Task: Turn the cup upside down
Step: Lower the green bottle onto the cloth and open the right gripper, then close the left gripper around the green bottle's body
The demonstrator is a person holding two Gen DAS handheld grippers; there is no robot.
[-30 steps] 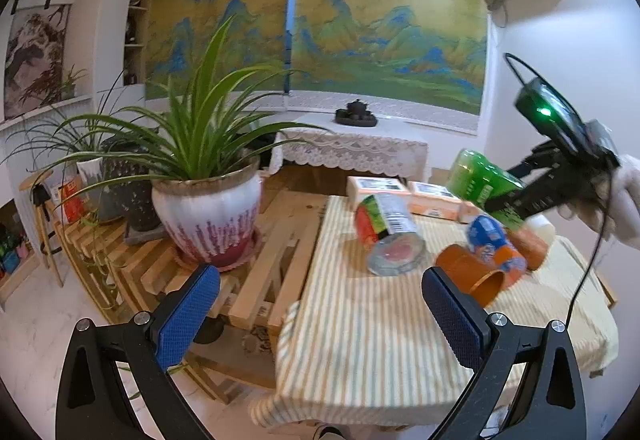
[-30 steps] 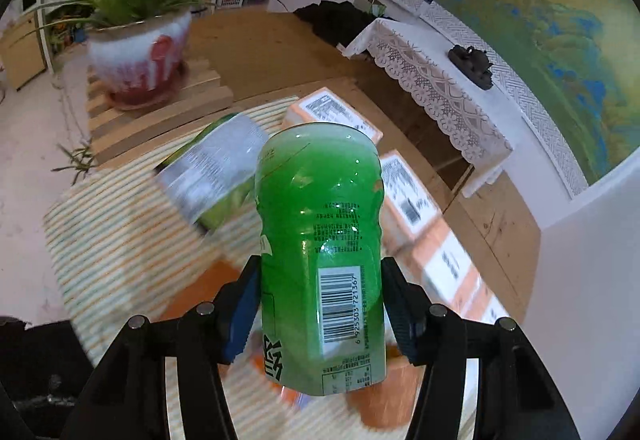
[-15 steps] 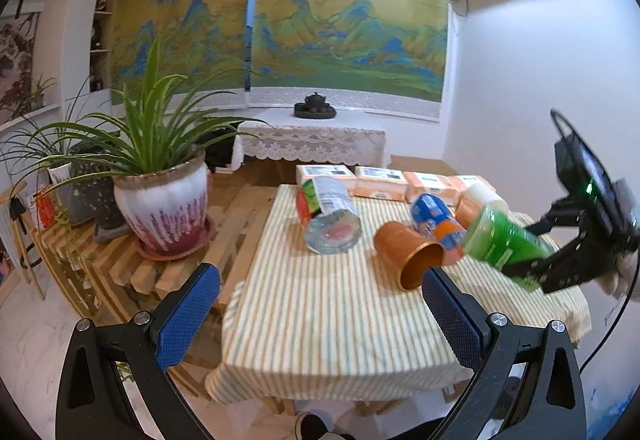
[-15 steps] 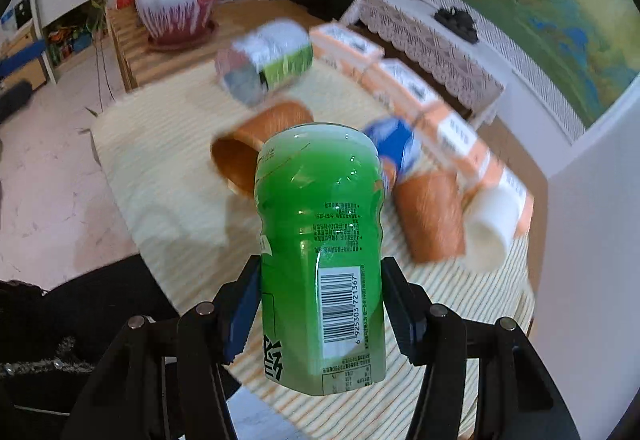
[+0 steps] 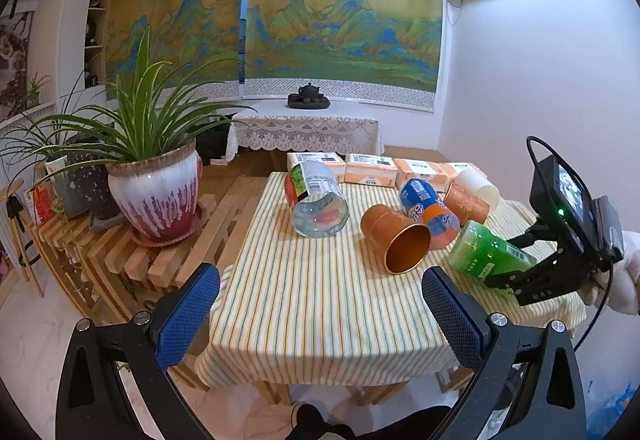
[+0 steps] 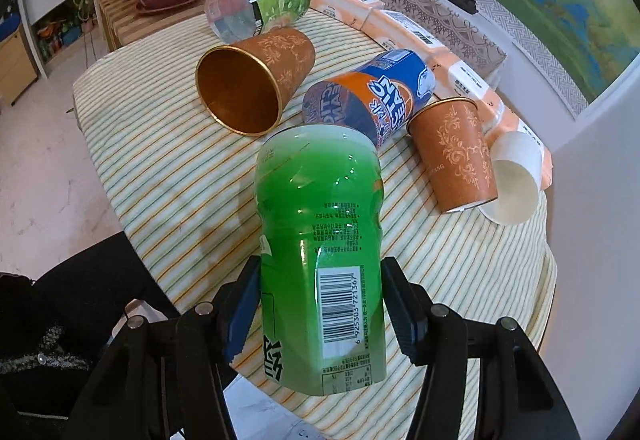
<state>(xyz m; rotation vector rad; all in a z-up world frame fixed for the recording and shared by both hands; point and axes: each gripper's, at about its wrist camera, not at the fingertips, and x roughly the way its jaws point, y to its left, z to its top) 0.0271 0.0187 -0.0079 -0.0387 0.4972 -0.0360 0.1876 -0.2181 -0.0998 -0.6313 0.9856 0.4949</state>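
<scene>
My right gripper [image 6: 320,282] is shut on a green plastic cup with a barcode label [image 6: 320,240]. The cup is tilted, its far end low over the striped tablecloth [image 6: 168,168] and close to a blue and orange cup [image 6: 368,96]. In the left wrist view the green cup [image 5: 484,254] and the right gripper [image 5: 516,278] are at the table's right side. My left gripper [image 5: 320,316] is open and empty, held back off the table's near edge.
Lying on their sides are an orange cup with a gold inside [image 5: 394,238], a second orange cup [image 5: 466,202], a white cup [image 5: 480,186] and a clear green-labelled cup [image 5: 316,196]. Tissue packs [image 5: 368,168] line the far edge. A potted plant [image 5: 156,196] stands on a slatted bench at the left.
The right gripper has carried the green cup down from high above the table to low over its right side. The left gripper has pulled back from the table.
</scene>
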